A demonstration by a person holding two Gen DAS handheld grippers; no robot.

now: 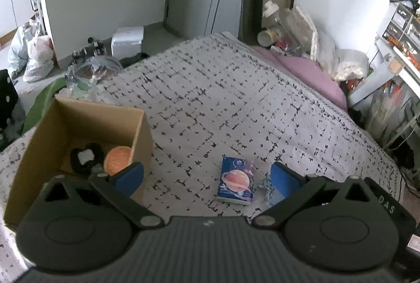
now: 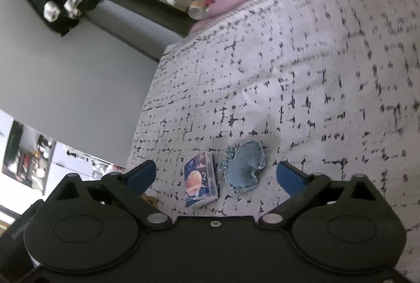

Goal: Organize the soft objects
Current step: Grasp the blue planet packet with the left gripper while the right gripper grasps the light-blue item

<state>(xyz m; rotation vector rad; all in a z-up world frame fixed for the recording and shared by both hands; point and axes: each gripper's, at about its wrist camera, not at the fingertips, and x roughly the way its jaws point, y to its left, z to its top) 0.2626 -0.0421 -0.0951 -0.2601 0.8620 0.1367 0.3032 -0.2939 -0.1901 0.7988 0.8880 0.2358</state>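
Observation:
A blue tissue pack with a planet picture point(image 1: 237, 181) lies on the patterned bedspread point(image 1: 223, 99), between my left gripper's point(image 1: 207, 175) open, empty fingers. A denim scrap point(image 1: 265, 187) lies beside it, partly behind the right fingertip point(image 1: 283, 179). A cardboard box point(image 1: 78, 141) at the left holds an orange round sponge point(image 1: 118, 158) and a black-and-white soft item point(image 1: 85, 157). In the right wrist view, the tissue pack point(image 2: 200, 179) and the denim scrap point(image 2: 244, 167) lie side by side just ahead of my open, empty right gripper point(image 2: 215, 175).
A pink pillow point(image 1: 312, 75) and bags and bottles point(image 1: 283, 28) sit at the far end of the bed. Plastic bags point(image 1: 36, 54) and clutter lie on the floor at the left. Shelves point(image 1: 393, 47) stand at the right.

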